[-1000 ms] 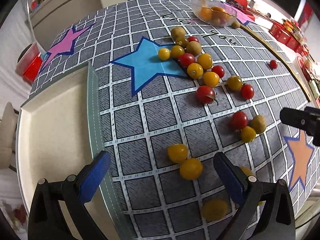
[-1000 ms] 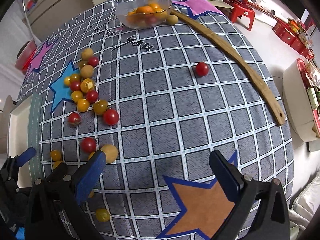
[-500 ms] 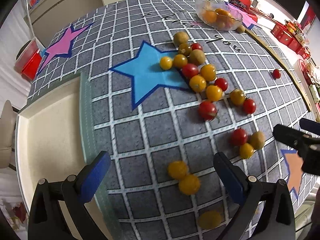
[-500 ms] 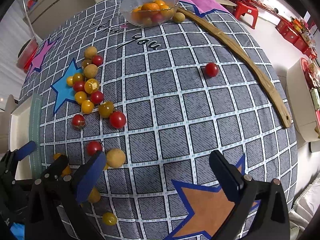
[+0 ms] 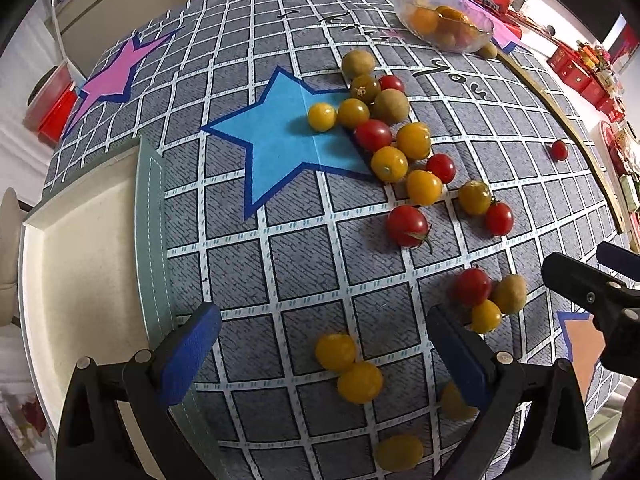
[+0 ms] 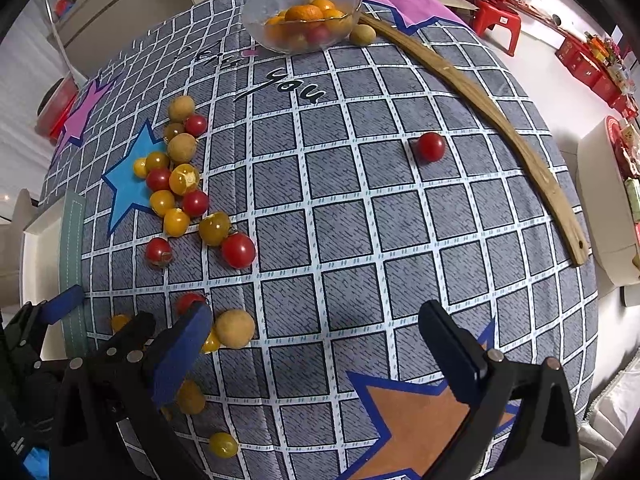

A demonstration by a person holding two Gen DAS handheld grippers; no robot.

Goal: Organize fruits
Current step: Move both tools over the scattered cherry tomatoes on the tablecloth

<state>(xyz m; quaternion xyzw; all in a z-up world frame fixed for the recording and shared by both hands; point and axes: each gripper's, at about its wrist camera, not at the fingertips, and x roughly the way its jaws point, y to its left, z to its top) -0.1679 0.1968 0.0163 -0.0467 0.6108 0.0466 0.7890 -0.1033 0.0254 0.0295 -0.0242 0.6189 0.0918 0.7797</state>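
Fruits (image 5: 400, 152) lay loose mid-cloth | left gripper (image 5: 324, 344) (wide open, empty) had backed off | right gripper (image 6: 316, 344) open, empty, closer | none sorted.

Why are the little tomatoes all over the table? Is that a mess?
Yes: red and yellow cherry tomatoes and brown round fruits lie loose on the grey checked tablecloth, while the glass bowl holds only some. One red tomato sits alone.

This looks like a lived-in home, probably a living or dining room. A table wears a grey checked cloth (image 6: 360, 208) with coloured stars and script lettering, and carries a glass fruit bowl (image 6: 302, 20). Around it stand a red plastic stool (image 6: 494, 16), red gift boxes (image 6: 592, 68) on the pale floor, and cream cabinets (image 5: 132, 12).
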